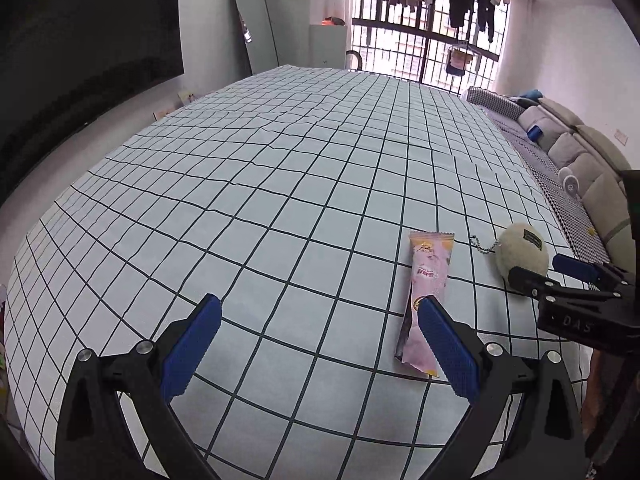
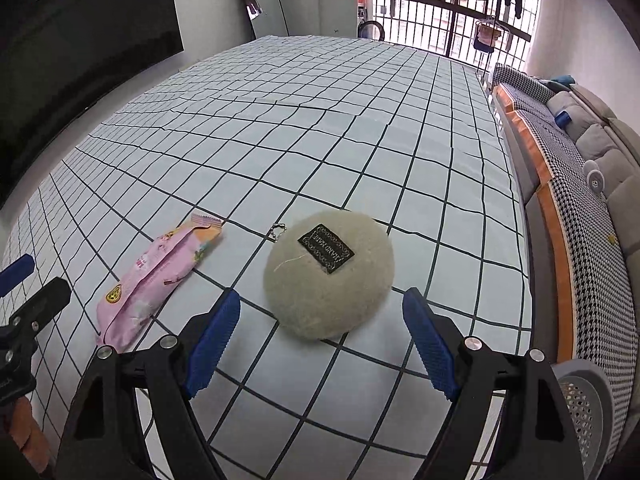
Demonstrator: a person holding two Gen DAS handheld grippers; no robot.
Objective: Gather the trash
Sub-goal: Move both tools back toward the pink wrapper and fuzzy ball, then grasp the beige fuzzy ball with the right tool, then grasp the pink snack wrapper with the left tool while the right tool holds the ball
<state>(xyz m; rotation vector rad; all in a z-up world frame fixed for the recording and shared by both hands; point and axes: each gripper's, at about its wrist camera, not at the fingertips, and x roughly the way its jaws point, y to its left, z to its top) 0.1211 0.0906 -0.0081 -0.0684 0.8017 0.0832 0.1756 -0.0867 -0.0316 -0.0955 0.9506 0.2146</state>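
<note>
Lying on the grid-checked tablecloth (image 1: 280, 184) are a pink snack wrapper (image 1: 426, 280) and, just beside it, a round plush keychain (image 2: 328, 276) — both untouched. The left gripper (image 1: 320, 320) is hovering with jaws wide; the right gripper (image 2: 322, 312) is spreading wide around the plush, pads apart from it.

Barred window (image 1: 424, 40), grey sofa (image 1: 580, 148) — leaning mirror (image 1: 256, 24)

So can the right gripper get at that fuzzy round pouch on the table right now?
Probably yes: the right gripper is open, the fuzzy pouch sits just ahead between its fingers, nothing between.
</note>
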